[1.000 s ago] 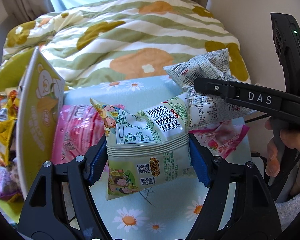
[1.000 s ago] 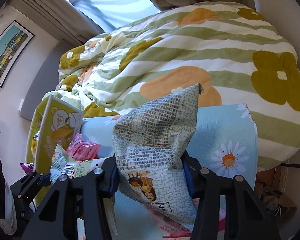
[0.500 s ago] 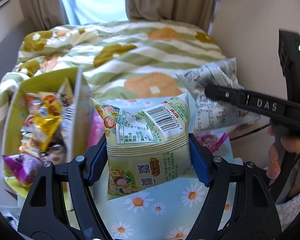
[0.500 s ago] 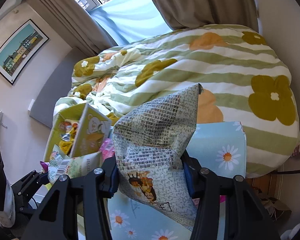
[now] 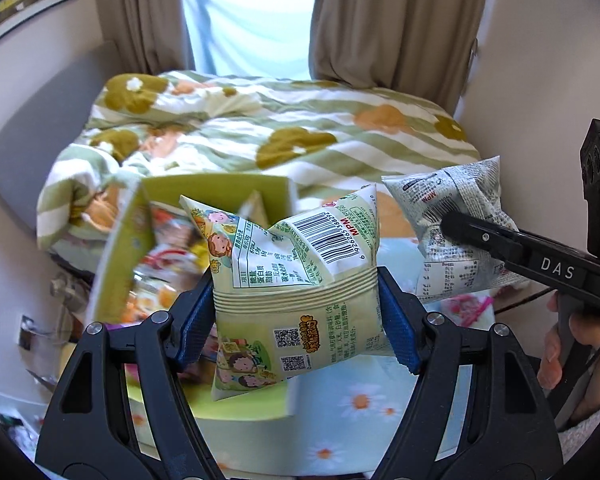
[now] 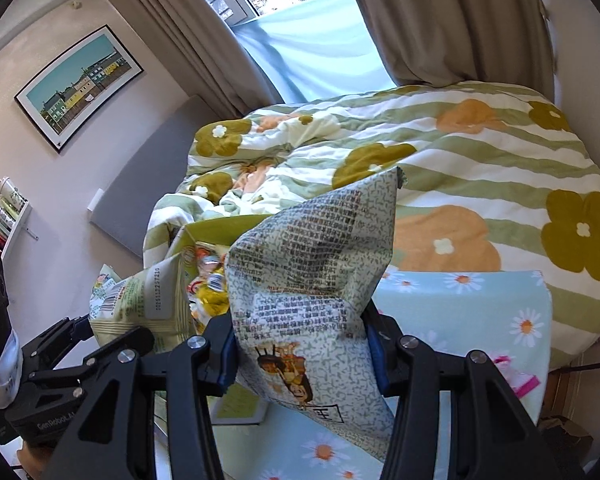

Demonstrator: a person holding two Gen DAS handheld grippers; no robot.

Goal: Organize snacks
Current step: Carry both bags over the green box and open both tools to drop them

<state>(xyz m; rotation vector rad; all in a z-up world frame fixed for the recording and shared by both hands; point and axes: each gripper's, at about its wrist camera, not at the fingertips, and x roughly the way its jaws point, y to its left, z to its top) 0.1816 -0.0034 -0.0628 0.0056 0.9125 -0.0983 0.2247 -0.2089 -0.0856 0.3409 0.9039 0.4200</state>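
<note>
1. My left gripper point(image 5: 296, 312) is clamped on the pale green snack bag point(image 5: 296, 280), blue pads pressing both of its sides; the bag stands upright between the fingers, barcode toward the camera.
2. My right gripper point(image 6: 300, 350) is closed around the grey-printed snack bag point(image 6: 312, 280), which rises above the fingers and tilts up to the right.
3. Left wrist view only: the right gripper's black arm marked "DAS" crosses the grey bag, with my right hand point(image 5: 560, 344) on its handle, and a pink packet point(image 5: 466, 308) lies below that bag.
4. Right wrist view only: the framed picture point(image 6: 80, 84) of coloured houses shows whole, with a small wall shelf point(image 6: 8, 216) to its lower left.
5. Beneath both tools lies a light blue daisy-print cloth point(image 6: 480, 320). Behind it, a bed with a green-striped floral quilt point(image 5: 280, 136), beige curtains point(image 5: 392, 20) and a window.
6. An open yellow-green box point(image 5: 220, 184) of mixed snacks sits at the left; the green bag hangs over its near right corner, the grey bag well to the right of it.
</note>
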